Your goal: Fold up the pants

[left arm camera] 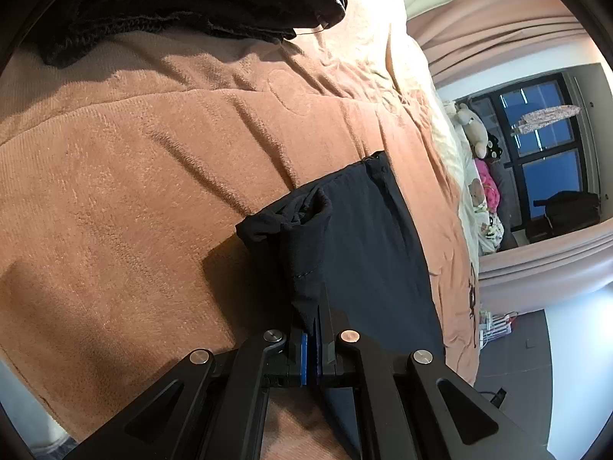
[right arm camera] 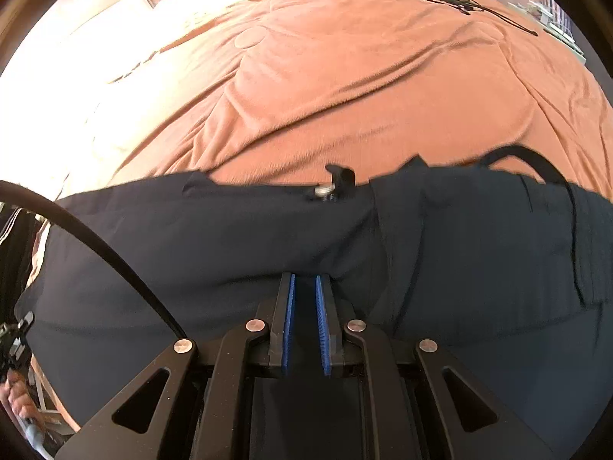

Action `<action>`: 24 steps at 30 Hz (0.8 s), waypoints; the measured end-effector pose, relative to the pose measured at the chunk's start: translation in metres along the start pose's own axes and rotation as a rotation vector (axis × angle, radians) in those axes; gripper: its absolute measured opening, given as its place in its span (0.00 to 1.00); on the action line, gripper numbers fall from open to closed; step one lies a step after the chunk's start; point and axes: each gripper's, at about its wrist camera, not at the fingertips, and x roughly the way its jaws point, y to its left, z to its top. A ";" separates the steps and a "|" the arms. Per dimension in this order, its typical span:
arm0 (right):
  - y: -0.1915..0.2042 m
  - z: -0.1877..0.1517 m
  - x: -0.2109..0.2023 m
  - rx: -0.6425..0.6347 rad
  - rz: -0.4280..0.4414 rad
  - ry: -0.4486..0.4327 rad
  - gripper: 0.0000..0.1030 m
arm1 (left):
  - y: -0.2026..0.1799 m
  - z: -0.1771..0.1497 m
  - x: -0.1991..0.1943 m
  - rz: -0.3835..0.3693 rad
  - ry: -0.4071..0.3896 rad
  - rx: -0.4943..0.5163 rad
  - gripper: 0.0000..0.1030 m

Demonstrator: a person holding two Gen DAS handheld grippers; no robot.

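Left wrist view: the left tongs (left arm camera: 315,329), low centre of the frame, are pressed together on a bunched hem of the pants (left arm camera: 360,237).
Pants: dark navy, lying on the orange blanket (left arm camera: 145,176) of the bed, centre to right of frame.
Upper left: a separate dark garment (left arm camera: 184,0) heaped on the blanket.
Right wrist view: the right tongs (right arm camera: 305,299), low centre, stand slightly spread — cloth lies between the blue pads (right arm camera: 288,322), not clearly gripped.
Pants here: spread across the lower half (right arm camera: 191,237), waistband at right.
Risk: the left pinch holds only a thin bunch — a quick pull could slip it free; the loose right grip could let the fold skew.
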 end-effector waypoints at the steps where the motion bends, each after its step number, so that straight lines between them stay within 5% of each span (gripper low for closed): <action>1: 0.001 0.002 0.004 0.000 -0.001 0.000 0.06 | 0.000 0.000 0.000 -0.002 0.000 -0.001 0.02; 13: -0.001 0.017 0.022 0.007 -0.016 0.003 0.01 | -0.010 0.004 -0.003 -0.016 -0.007 0.020 0.02; 24: 0.002 -0.034 0.010 0.010 0.093 0.043 0.01 | -0.057 0.012 -0.027 -0.079 -0.036 0.096 0.02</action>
